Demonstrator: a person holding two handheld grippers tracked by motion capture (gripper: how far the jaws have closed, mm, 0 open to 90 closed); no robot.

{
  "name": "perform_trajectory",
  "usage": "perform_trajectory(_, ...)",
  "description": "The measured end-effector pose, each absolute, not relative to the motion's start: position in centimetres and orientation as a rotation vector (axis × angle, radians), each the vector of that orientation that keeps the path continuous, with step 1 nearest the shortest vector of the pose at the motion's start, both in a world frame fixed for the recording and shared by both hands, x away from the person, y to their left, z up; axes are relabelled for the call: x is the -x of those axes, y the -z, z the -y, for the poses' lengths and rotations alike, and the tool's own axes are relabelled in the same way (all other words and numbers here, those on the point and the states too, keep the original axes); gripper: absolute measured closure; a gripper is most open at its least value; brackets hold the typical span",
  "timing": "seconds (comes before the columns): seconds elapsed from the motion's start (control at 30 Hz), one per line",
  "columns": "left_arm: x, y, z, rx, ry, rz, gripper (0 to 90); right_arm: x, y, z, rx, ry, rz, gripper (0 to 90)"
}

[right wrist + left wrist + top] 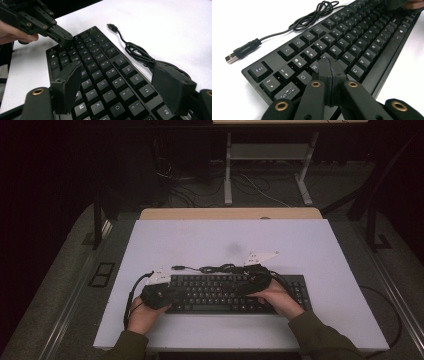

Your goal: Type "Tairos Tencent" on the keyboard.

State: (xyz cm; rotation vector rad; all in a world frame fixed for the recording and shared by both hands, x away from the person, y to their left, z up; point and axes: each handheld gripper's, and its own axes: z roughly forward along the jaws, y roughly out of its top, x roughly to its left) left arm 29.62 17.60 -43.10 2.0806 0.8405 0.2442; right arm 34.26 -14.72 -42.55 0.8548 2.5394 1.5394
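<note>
A black keyboard point(220, 292) lies on the white table point(225, 240), its cable point(215, 268) coiled behind it with the USB plug point(230, 58) loose. My left gripper point(329, 67) is shut with nothing held, its tip resting near the Q, W and A keys at the keyboard's left end point(170, 295). My right gripper point(120, 86) hovers open above the middle keys, around H, J and K, with one jaw on each side of several key rows point(242, 287). In the right gripper view the left gripper point(62, 36) touches the far keys.
The cable point(140, 56) bunches just beyond the function-key row, and the USB plug point(111, 26) lies on bare table. A table frame point(270, 165) and loose wires stand on the dark floor behind. The table's near edge lies just below the person's sleeves point(320, 335).
</note>
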Motion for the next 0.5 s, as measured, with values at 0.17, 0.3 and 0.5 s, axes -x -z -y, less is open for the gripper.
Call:
perform_trajectory(0.17,-29.69,43.20,-17.71,-2.092,-0.236,-0.846,88.6,-34.21,42.68,14.54,-0.845,-1.530,-2.540,23.4)
perform_trajectory(0.3,-29.73,43.28,-17.67,-2.096,-0.239,-0.851,88.7,-34.19,42.72,14.49,-0.848,-1.528,-2.540,23.5)
perform_trajectory(0.5,-29.78,43.49,-17.59,-2.112,-0.239,-0.852,88.6,-34.17,42.70,14.50,-0.846,-1.527,-2.539,23.5)
